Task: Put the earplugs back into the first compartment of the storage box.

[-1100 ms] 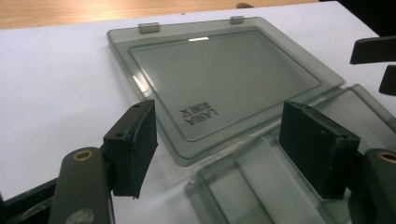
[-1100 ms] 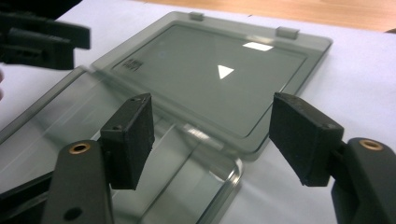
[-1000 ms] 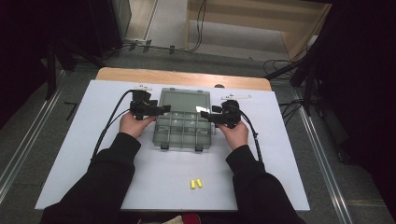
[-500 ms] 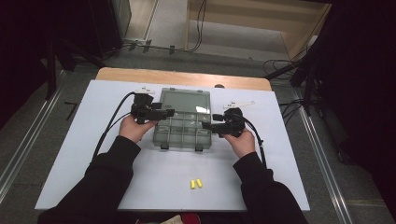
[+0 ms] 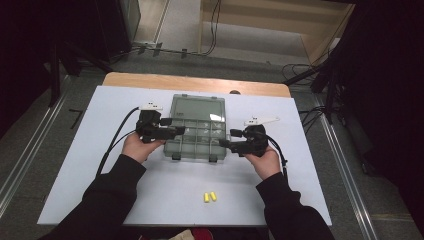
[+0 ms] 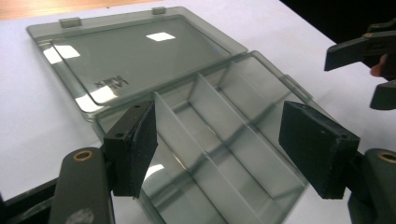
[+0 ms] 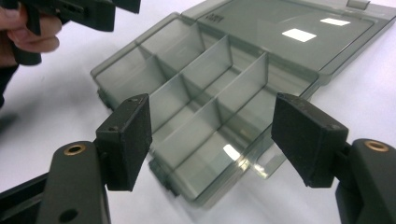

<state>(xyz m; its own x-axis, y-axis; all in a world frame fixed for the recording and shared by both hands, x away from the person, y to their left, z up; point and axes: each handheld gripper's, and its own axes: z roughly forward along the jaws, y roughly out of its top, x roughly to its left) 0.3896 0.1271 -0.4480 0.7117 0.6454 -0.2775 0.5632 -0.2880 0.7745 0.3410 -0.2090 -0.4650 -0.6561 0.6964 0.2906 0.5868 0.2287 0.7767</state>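
organizer box mid-table, lid laid flat open on far side, compartments bare | left gripper jaws wide, holding nothing, at box's left edge | right gripper same, at right edge | two yellow pieces near, unpicked; filling probably left

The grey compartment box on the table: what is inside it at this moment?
The compartment box lies open, its lid flat behind it. The compartments seen in both gripper views hold only the clear dividers. The left gripper jaws cover parts of the nearest compartments.
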